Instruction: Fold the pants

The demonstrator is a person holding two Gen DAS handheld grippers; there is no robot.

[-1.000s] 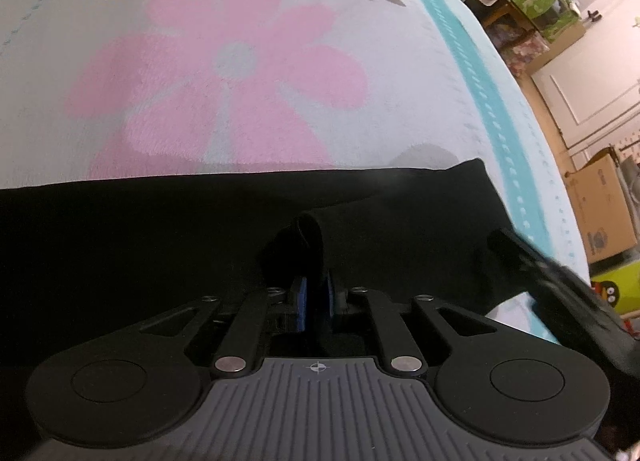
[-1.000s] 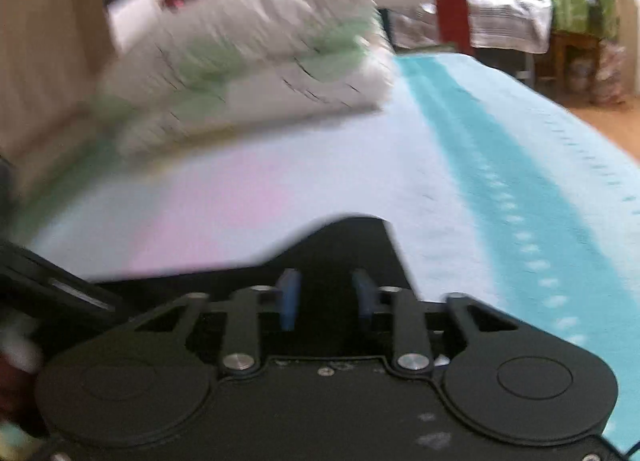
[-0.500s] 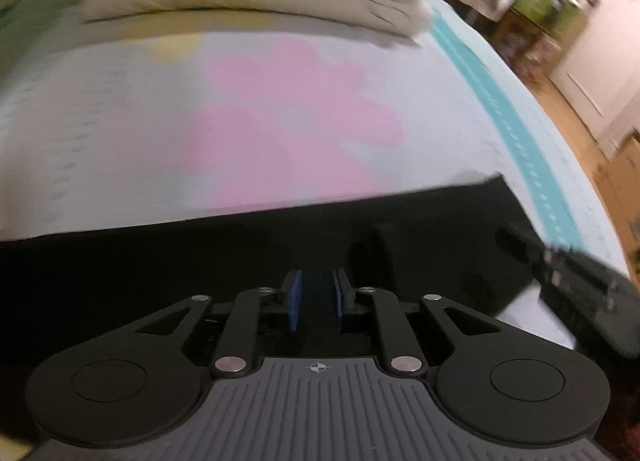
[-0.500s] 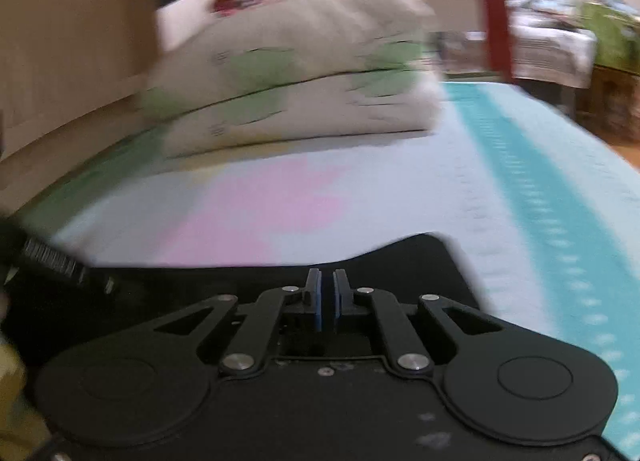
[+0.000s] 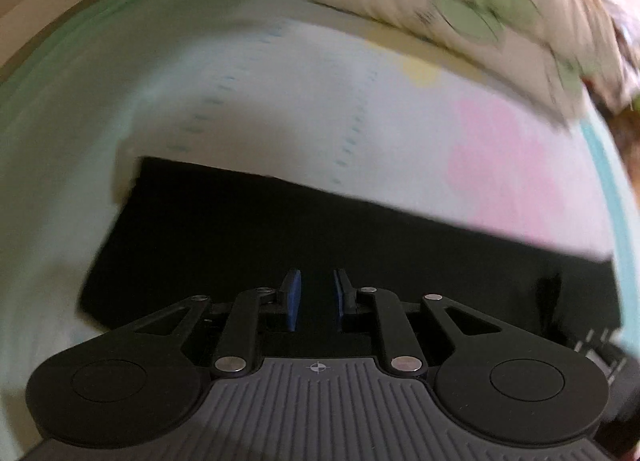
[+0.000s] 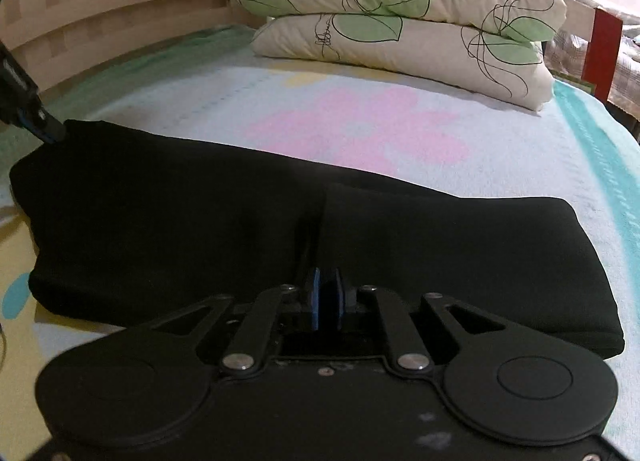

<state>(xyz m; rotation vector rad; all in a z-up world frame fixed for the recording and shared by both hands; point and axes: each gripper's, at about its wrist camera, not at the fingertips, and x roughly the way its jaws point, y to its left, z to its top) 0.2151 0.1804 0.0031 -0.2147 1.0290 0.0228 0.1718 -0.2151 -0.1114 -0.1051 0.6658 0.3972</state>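
Black pants lie folded in a long band across the flowered bedspread. My right gripper sits low at the band's near edge. A raised crease of cloth runs into its blue pads, which pinch it while the jaws are opening slightly. In the left wrist view the pants fill the middle, their left end in sight. My left gripper hovers over them with its pads a little apart and nothing seen between. The right wrist view shows the left gripper by the pants' far left corner.
Two stacked leaf-print pillows lie at the head of the bed, in front of a wooden headboard. A red post and clutter stand off the right side. Open bedspread lies between the pants and the pillows.
My left gripper let go of a cloth fold, spread its pads and swung left along the pants to their left end. My right gripper's pads closed from wide apart onto a crease.
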